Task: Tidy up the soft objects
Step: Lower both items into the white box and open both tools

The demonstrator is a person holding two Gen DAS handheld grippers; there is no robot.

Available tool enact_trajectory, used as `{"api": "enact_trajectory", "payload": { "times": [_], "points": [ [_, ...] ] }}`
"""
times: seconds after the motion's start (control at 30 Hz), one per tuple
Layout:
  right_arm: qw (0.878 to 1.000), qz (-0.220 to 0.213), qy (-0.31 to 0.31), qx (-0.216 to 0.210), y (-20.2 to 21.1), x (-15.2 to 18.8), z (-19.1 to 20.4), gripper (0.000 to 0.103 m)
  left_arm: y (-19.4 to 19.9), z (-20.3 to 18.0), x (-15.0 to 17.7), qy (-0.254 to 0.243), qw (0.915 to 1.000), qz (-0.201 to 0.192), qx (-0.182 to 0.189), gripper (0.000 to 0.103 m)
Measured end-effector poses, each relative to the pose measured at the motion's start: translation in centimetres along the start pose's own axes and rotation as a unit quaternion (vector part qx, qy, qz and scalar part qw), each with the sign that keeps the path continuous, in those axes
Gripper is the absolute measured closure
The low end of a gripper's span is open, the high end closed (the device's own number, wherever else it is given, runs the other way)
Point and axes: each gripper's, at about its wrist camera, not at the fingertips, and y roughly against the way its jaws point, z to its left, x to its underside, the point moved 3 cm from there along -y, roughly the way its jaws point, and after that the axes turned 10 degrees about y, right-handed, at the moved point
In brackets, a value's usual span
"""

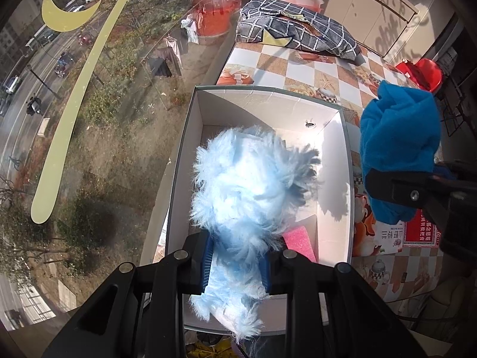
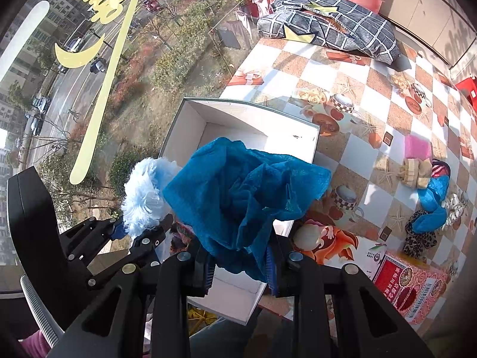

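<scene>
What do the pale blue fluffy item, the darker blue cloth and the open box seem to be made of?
Fluffy item: probably synthetic faux fur, with long shaggy strands. Blue cloth: thin, matte, mesh-like fabric that crumples. Open box: likely cardboard, with stiff, flat, smooth white walls.

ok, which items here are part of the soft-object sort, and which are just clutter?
In play:
- fluffy light-blue item, in the left gripper
- blue cloth, in the right gripper
- white box
- pink sponge in the box
- soft items on the table

Lying about:
- plaid cushion
- red carton
- red container
</scene>
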Motion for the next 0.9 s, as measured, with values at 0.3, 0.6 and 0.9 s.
{"api": "enact_trajectory", "payload": {
  "times": [0.3, 0.6, 0.9],
  "points": [
    [1.000, 0.007, 0.002, 0.000, -0.5, -0.2, -0.1, 0.074, -0.3, -0.1, 0.0, -0.002, 1.0000, 0.004, -0.001, 0.075],
    [1.000, 0.010, 0.002, 0.000, -0.9, -0.6, -0.4, 0.074, -0.5, -0.1, -0.1, -0.002, 1.0000, 0.007, -0.003, 0.074],
    [1.000, 0.012, 0.009, 0.003, -1.1, -0.9, -0.3, 0.074, -0.7, -0.1, 0.0, -0.003, 0.9999, 0.009, -0.004, 0.074]
  ]
}}
